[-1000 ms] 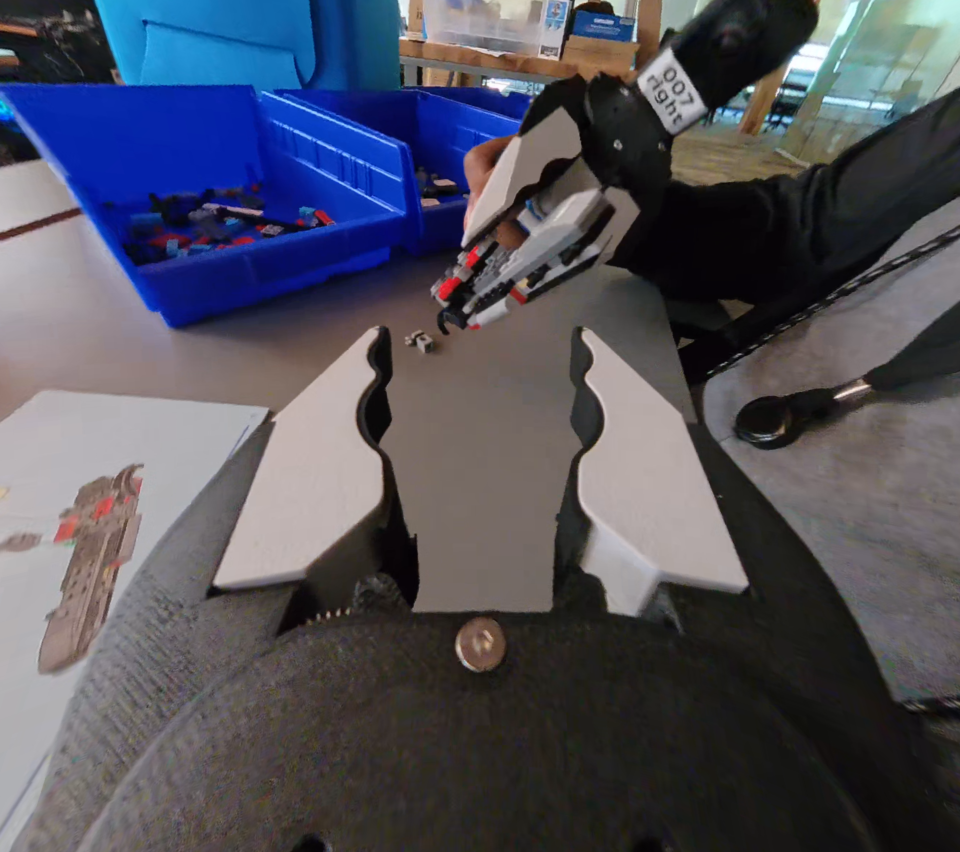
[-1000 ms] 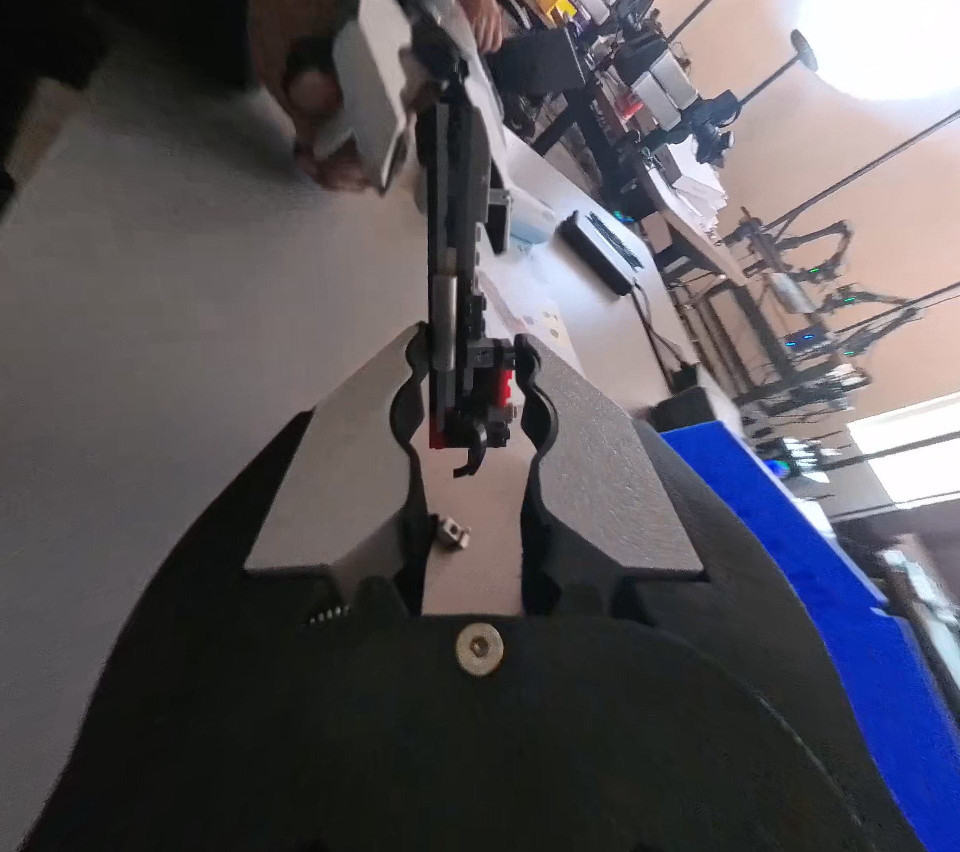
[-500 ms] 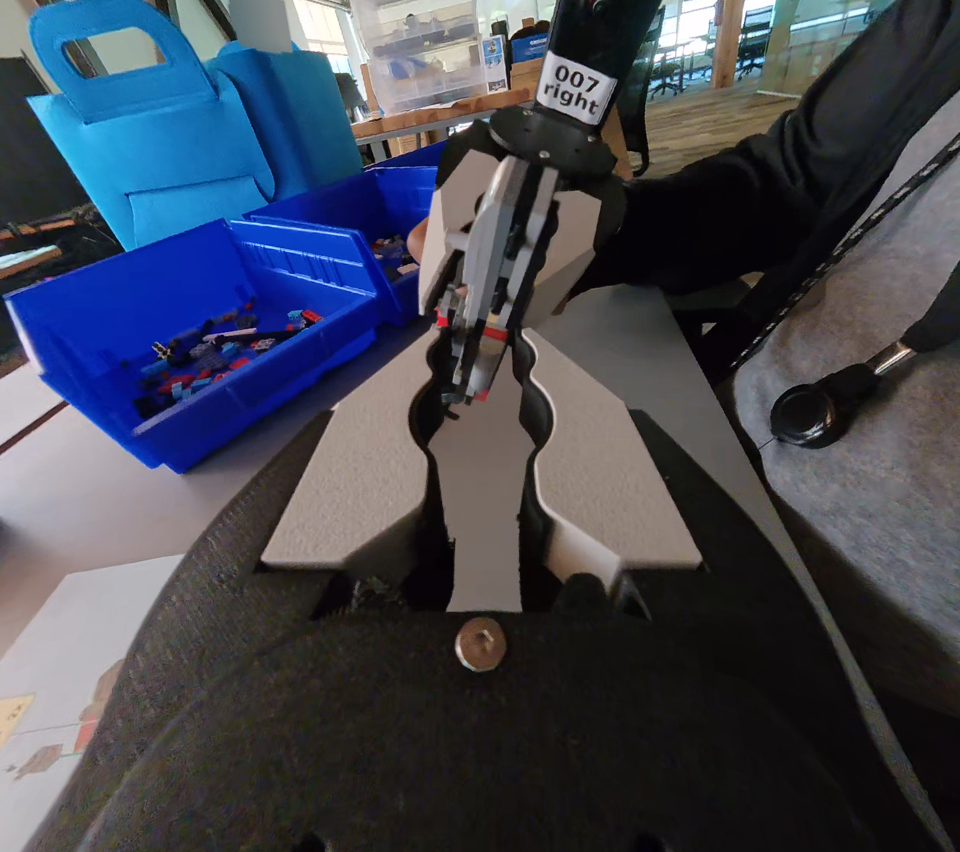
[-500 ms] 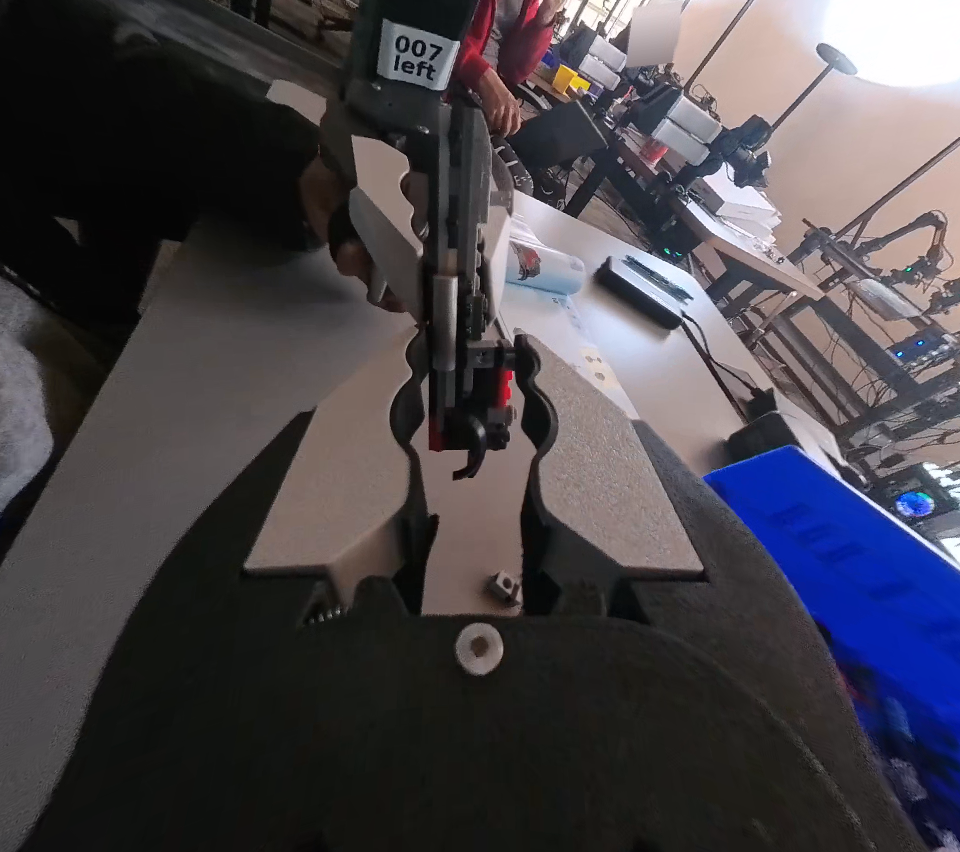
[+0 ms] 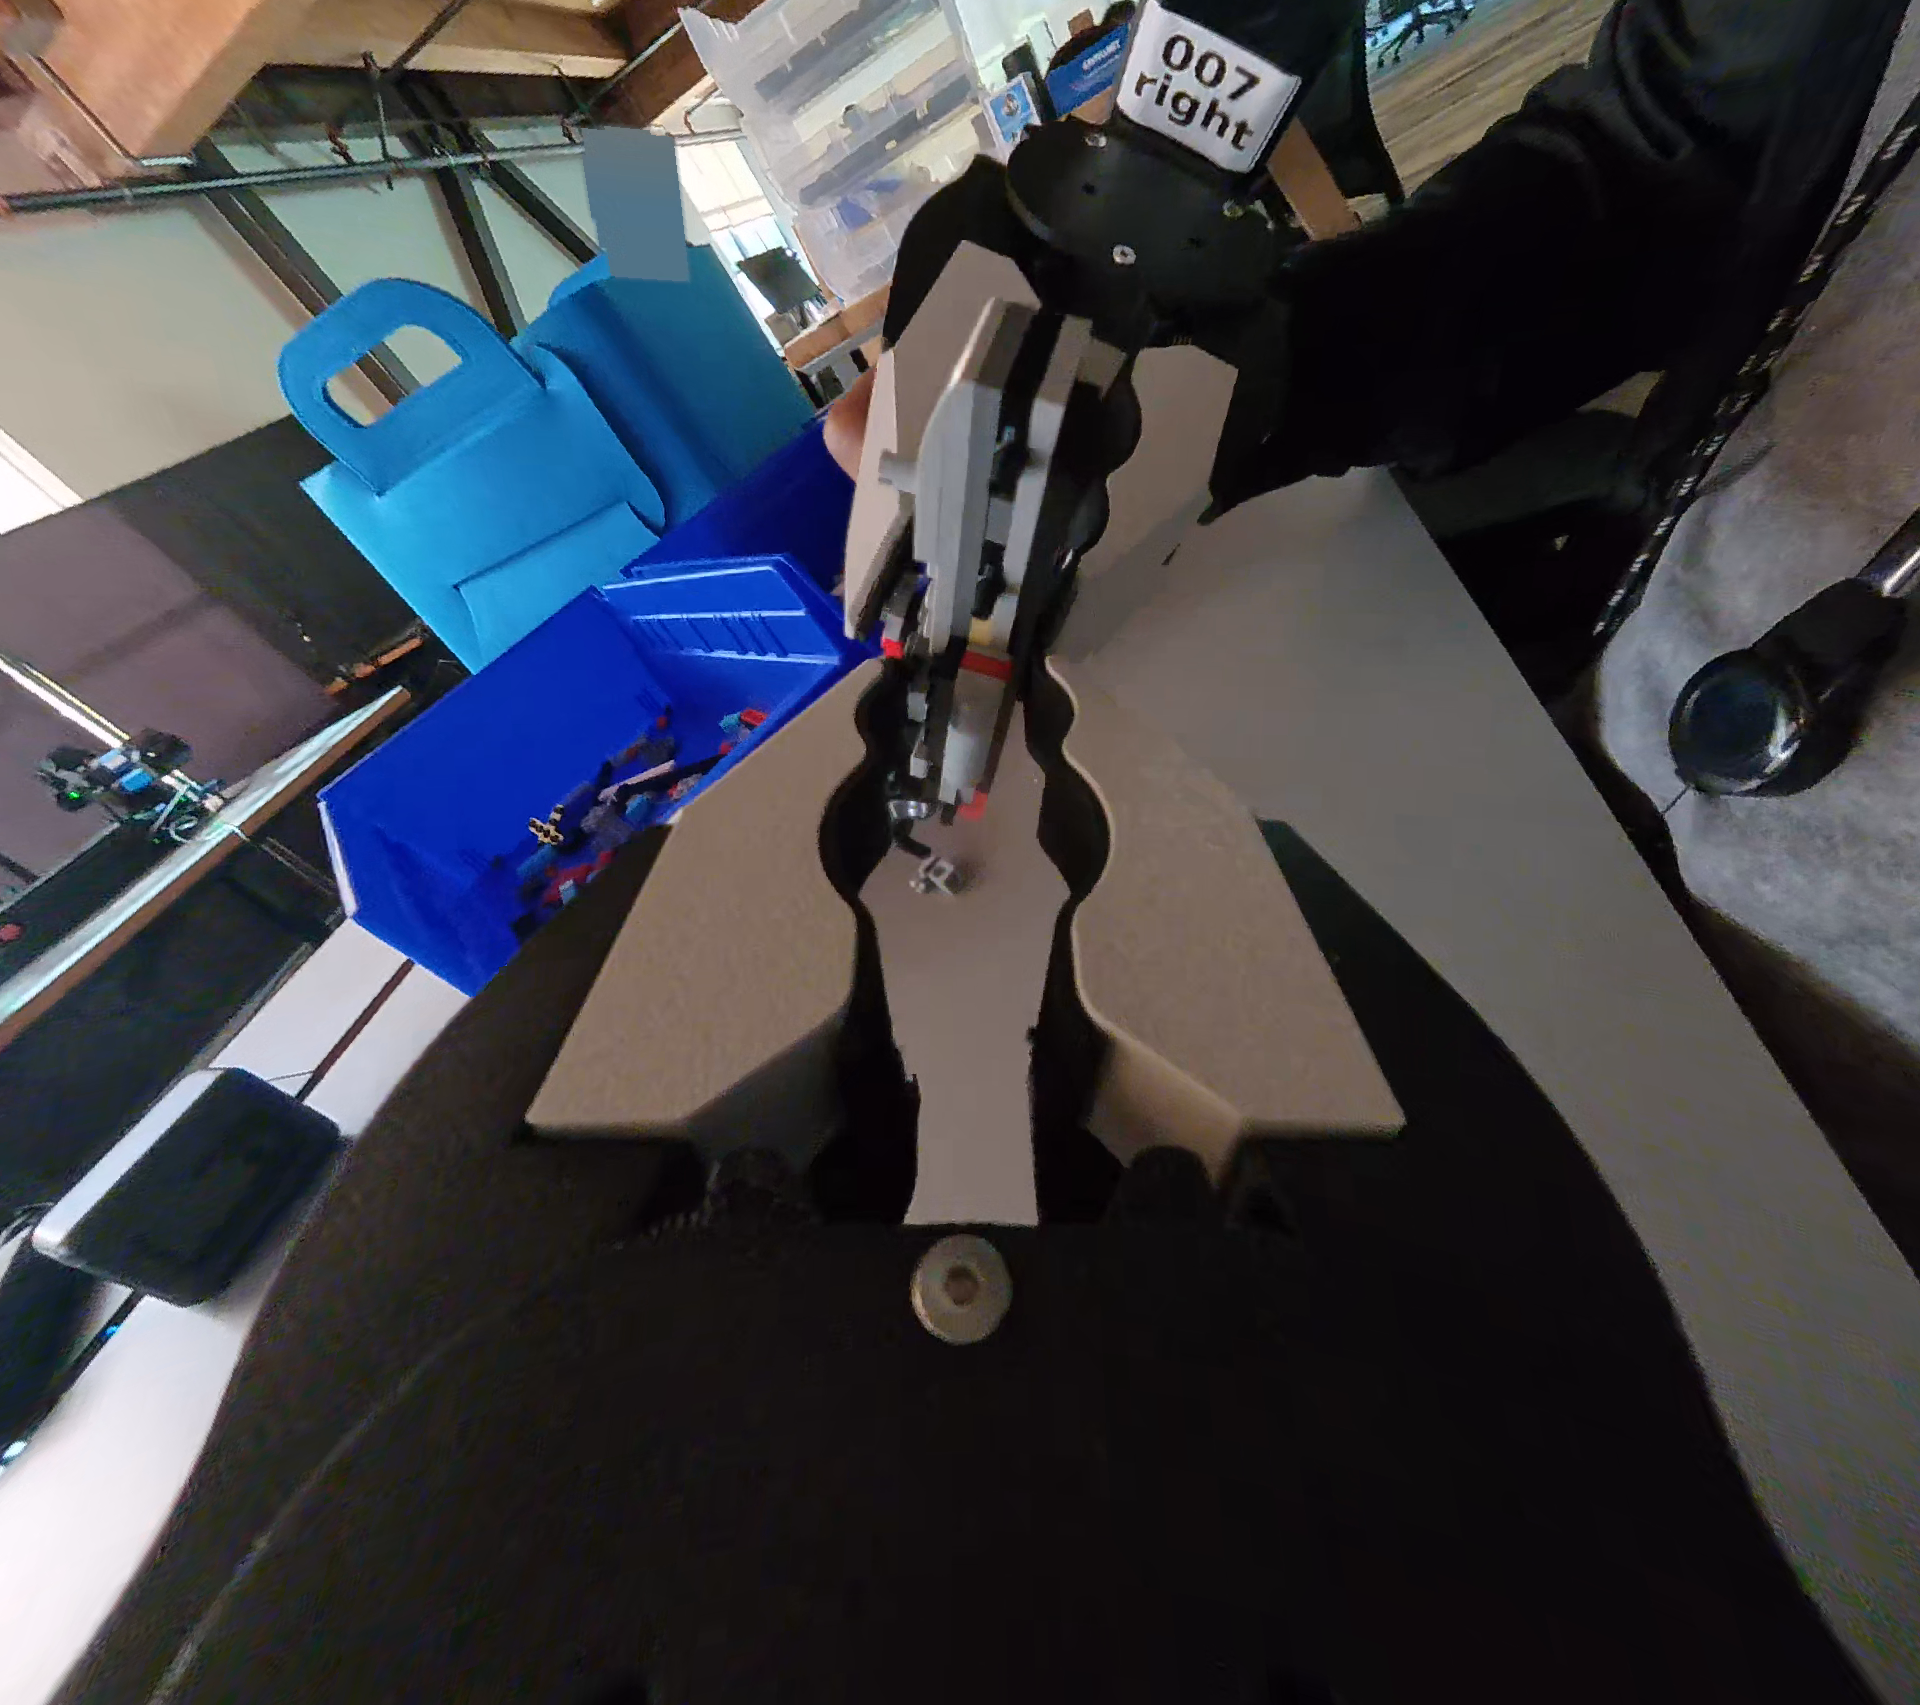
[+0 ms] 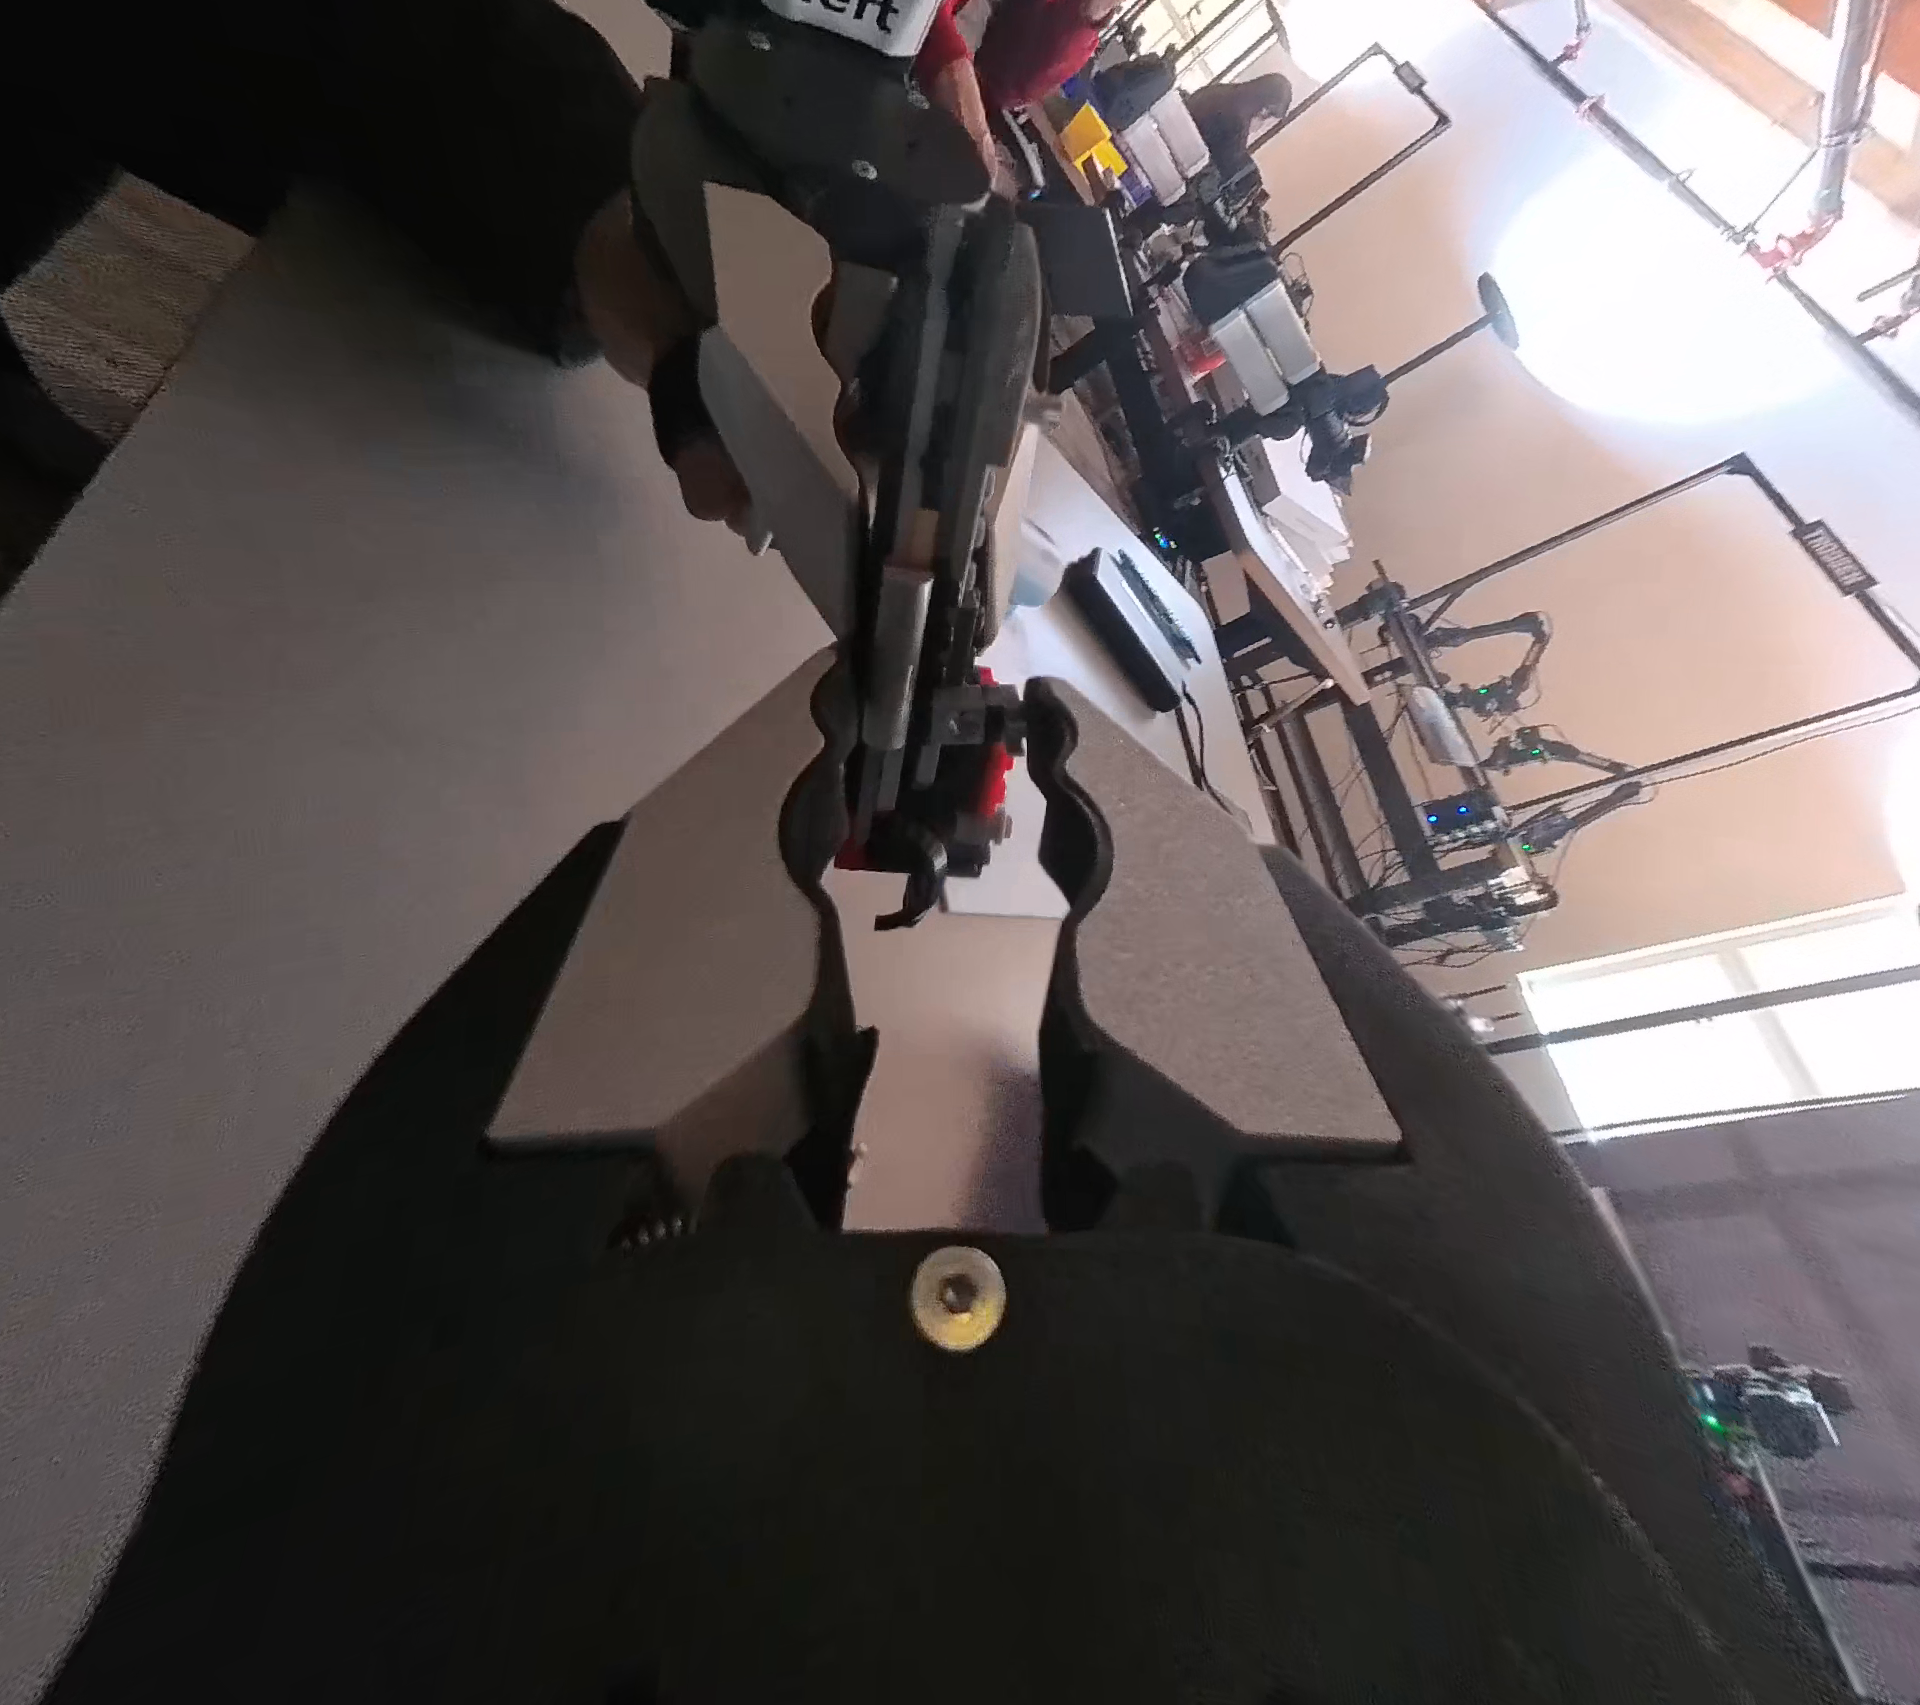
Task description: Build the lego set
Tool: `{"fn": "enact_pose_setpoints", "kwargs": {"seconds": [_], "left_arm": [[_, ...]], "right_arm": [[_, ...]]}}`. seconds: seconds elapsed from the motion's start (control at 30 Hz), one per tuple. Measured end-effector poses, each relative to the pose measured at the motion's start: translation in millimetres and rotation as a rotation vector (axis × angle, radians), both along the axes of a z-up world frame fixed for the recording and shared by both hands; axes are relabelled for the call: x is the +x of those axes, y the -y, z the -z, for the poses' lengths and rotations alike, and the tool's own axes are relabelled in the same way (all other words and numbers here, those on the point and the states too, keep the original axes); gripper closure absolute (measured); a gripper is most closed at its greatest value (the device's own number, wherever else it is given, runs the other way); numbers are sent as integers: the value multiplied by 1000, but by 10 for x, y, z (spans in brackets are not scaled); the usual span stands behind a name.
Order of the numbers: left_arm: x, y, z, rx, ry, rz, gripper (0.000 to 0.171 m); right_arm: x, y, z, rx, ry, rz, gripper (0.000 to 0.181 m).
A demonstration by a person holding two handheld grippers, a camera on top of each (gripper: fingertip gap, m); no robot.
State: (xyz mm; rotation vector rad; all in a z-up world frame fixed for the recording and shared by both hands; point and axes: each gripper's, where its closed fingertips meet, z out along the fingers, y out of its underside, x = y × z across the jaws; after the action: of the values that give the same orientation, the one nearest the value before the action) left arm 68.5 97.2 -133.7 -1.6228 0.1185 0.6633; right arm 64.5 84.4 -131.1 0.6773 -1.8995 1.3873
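A long grey, black and red lego model is held in the air between both grippers, edge-on to both cameras. My left gripper is shut on its near end in the left wrist view. My right gripper is shut on the opposite end, which carries a black hook and red bricks. The two grippers face each other tip to tip above the grey table. A small loose grey piece lies on the table below the model.
A blue bin with several loose bricks stands to the left, with a blue felt bag behind it. A black box sits at the left table edge. A black flat device lies farther along the table. Less than 4 cm separates the two grippers' tips.
My left gripper went from wide open to shut on the model's free end. Both grippers then tilted together with the model. The right gripper kept its hold.
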Motion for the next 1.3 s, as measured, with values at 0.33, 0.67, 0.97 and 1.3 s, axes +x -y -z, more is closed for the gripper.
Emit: {"fn": "enact_pose_setpoints", "kwargs": {"seconds": [0.33,0.67,0.97,1.3], "left_arm": [[105,-20,-120,30,-89,-16,150],[208,-42,-217,73,-47,57,146],[275,-50,-272,30,-81,69,136],[401,-44,-312,4,-101,114,139]], "right_arm": [[107,-23,-125,-27,-11,-27,147],[224,-32,-221,-29,-27,-88,148],[323,-54,-272,-45,-38,-136,148],[446,-65,-350,-92,-41,-192,148]]}}
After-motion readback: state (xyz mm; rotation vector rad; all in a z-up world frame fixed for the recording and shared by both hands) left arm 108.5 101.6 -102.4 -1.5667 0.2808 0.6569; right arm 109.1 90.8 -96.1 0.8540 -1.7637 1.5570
